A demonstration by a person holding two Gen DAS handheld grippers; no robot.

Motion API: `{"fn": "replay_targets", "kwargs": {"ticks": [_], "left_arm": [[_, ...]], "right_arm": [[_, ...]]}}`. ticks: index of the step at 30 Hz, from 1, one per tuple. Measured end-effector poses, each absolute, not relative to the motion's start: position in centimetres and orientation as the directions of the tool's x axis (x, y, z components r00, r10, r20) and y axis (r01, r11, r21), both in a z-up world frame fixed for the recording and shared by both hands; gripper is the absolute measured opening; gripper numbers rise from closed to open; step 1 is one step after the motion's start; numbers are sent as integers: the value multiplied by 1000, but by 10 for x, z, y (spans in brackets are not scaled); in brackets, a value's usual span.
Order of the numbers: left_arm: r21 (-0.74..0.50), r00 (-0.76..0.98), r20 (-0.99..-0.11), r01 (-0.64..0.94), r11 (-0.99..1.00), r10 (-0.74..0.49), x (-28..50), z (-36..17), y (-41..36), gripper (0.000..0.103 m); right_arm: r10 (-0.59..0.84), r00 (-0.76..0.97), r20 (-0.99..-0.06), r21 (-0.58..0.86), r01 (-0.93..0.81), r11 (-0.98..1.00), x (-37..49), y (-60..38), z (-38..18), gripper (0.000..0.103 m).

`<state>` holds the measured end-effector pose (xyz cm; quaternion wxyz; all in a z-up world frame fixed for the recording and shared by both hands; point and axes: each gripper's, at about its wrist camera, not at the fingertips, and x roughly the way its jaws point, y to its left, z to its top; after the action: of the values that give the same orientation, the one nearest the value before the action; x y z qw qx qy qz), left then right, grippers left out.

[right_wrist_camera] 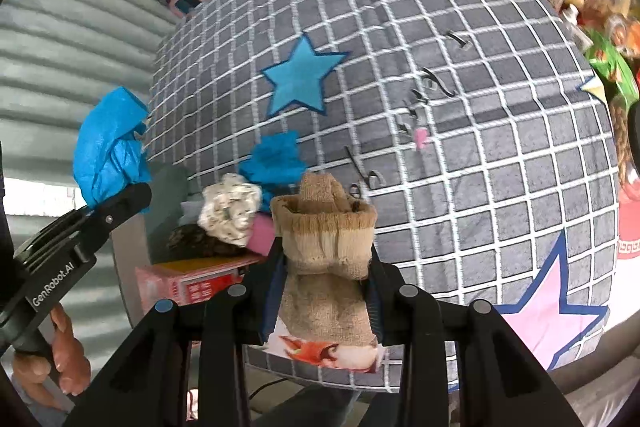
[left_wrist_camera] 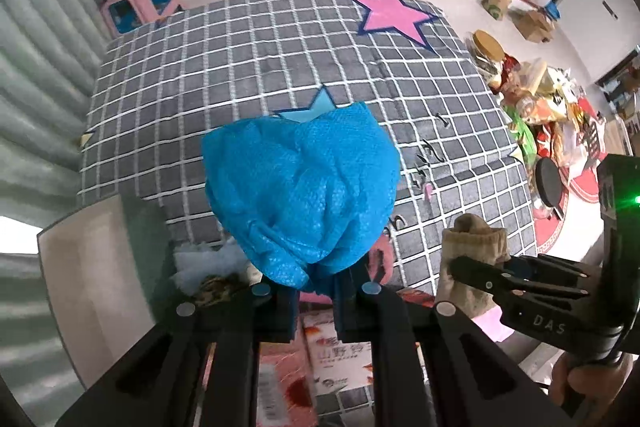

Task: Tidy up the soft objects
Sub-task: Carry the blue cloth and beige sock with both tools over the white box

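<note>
Two printed marks can be read on the tools: "GenRobot.AI" in white along the left gripper (right_wrist_camera: 116, 203) body, seen at the left edge of the right wrist view, and "DAS" on the right gripper (left_wrist_camera: 460, 267) body in the left wrist view. Red cartons (right_wrist_camera: 200, 279) below the fingers carry printing too small to read.

The left gripper's fingers are clamped together on a crumpled blue non-woven cloth (left_wrist_camera: 300, 195), which bulges up past the fingertips and hides much of the bed beyond. Right of it, the right gripper's fingers pinch a beige sock (right_wrist_camera: 328, 247), cuff uppermost, held clear of the bed.

Between the two grippers, just beyond the right fingers, a pile lies at the bed's near edge: a speckled white cloth (right_wrist_camera: 230, 213), a dark patterned piece (right_wrist_camera: 192, 241), a pink item (right_wrist_camera: 262, 233) and another blue wad (right_wrist_camera: 274, 161). The grey grid bedspread (right_wrist_camera: 460, 187) with pink and blue stars stretches beyond the fingertips.
</note>
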<state>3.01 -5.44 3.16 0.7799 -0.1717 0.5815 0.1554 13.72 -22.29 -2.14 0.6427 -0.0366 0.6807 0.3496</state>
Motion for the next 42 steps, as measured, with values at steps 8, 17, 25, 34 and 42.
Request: {"fn": "replay_targets", "kwargs": {"ticks": [8, 17, 25, 34, 42], "left_arm": [[-101, 302, -950, -526, 845, 74, -16, 48, -27, 14], [-103, 308, -946, -592, 799, 106, -76, 55, -11, 14], [-106, 280, -952, -681, 724, 124, -137, 46, 8, 14], [-62, 225, -957, -773, 632, 182, -197, 36, 29, 14], [-42, 182, -960, -842, 539, 211, -244, 26, 45, 14]], "right_arm": [[423, -184, -887, 443, -596, 670, 99, -185, 11, 37], [420, -231, -878, 454, -678, 578, 43, -155, 32, 37], [393, -250, -885, 437, -737, 515, 0, -131, 39, 37], [355, -276, -893, 410, -824, 391, -56, -82, 45, 37], [299, -277, -913, 360, -892, 272, -105, -39, 40, 37]]}}
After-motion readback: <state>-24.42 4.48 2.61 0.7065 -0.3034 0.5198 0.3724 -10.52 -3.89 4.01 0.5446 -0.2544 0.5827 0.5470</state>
